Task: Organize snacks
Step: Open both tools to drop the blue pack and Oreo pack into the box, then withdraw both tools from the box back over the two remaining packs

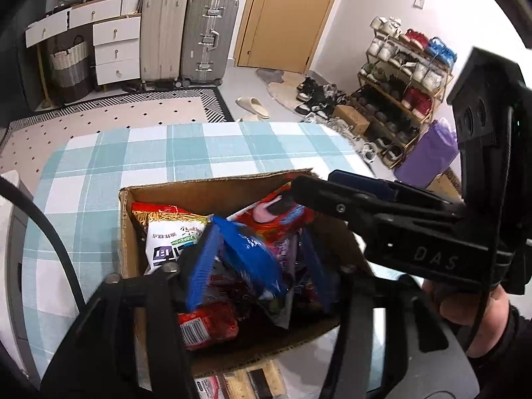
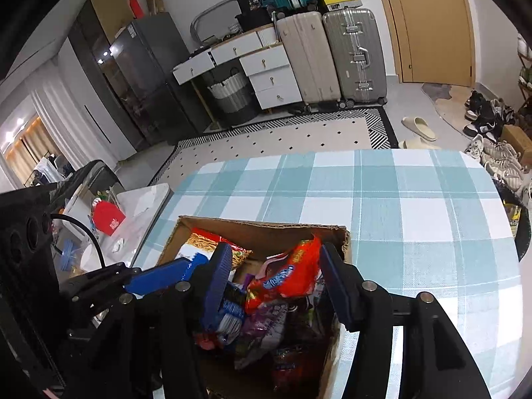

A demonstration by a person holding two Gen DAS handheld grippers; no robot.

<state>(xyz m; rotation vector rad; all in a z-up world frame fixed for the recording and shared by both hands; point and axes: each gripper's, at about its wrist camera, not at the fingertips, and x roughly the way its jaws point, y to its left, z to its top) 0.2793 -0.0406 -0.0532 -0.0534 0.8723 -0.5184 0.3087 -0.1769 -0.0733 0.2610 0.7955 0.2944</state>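
**A:** From your left wrist, where do things stand?

**B:** My left tool [image 1: 259,259] is down inside the cardboard box [image 1: 125,232], which sits on the checked surface [image 1: 133,153]. Its jaws are spread. A blue packet [image 1: 252,249] stands on edge between the pads, and as far as I can tell neither pad presses on it. My right tool [image 1: 314,183] reaches in from the right, with its tip at a red packet [image 1: 286,214] propped against the far wall. A white noodle bag [image 1: 166,236] fills the left corner. More snacks [image 1: 239,382] lie outside the box, just before its near wall.

**A:** And from the right wrist?

**B:** It's the same box seen from the other side. The right tool's jaws are apart too, with the red packet between them. It leans close to the right pad, but I don't see a pinch.

**A:** So which step is this?

**B:** I'd call it filling the box. Both packets are in and both tools are loose around them.

**A:** What does the next move call for?

**B:** Probably lifting both tools out with the jaws kept wide, so no pad catches a wrapper. Then I'd go for the snacks waiting outside the box.
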